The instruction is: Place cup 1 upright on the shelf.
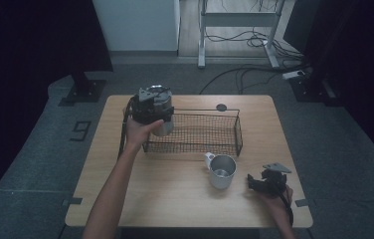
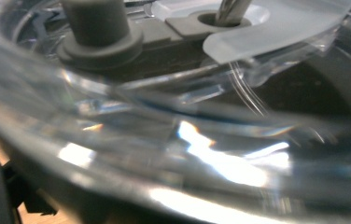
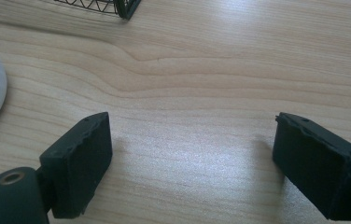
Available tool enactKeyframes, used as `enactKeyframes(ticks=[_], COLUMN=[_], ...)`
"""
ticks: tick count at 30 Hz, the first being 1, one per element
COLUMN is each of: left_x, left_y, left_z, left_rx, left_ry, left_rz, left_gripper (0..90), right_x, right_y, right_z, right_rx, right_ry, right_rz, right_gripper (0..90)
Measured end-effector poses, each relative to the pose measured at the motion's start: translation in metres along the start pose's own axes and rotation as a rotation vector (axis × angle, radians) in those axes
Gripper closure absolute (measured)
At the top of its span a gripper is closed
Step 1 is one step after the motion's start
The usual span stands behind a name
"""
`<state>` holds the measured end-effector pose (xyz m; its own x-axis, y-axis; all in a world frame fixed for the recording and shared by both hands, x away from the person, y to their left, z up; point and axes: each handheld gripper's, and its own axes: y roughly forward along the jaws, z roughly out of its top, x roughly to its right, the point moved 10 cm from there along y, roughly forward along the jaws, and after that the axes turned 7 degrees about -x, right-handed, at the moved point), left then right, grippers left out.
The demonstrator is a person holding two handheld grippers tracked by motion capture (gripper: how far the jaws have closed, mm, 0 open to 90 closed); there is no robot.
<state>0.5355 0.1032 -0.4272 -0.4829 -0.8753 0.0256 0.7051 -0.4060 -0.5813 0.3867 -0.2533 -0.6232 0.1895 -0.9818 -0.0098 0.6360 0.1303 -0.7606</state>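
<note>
Hovering over the wire basket's (image 1: 195, 133) left end, a steel container w/ clear lid (image 2: 211, 140) sits gripped in the left gripper (image 1: 154, 112), forearm stretched fwd, wrist bent in. Steel mug (image 1: 222, 172) stands just in front of basket. Right gripper (image 1: 264, 185) rests on table (image 1: 175, 199) right of mug, jaws apart, nothing btwn.

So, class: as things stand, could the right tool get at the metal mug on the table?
Probably yes. The right tool rests on the table with its jaws open and empty, just beside the mug, and only bare wood lies between them. The basket sits behind, out of the way.
</note>
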Motion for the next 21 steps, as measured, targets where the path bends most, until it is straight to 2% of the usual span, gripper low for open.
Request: enactKeyframes(ticks=[11, 21], left_x=[0.002, 0.000], left_y=[0.014, 0.028], left_z=[-0.002, -0.013], left_rx=[-0.021, -0.054], left_ry=[0.002, -0.009], left_rz=[-0.002, 0.000], left_gripper=[4.1, 4.1], right_x=[0.000, 0.000], right_y=[0.000, 0.000], right_z=[0.000, 0.000], right_rx=[0.000, 0.001], right_ry=[0.001, 0.002], right_rz=[0.000, 0.000], right_gripper=[12.0, 12.3])
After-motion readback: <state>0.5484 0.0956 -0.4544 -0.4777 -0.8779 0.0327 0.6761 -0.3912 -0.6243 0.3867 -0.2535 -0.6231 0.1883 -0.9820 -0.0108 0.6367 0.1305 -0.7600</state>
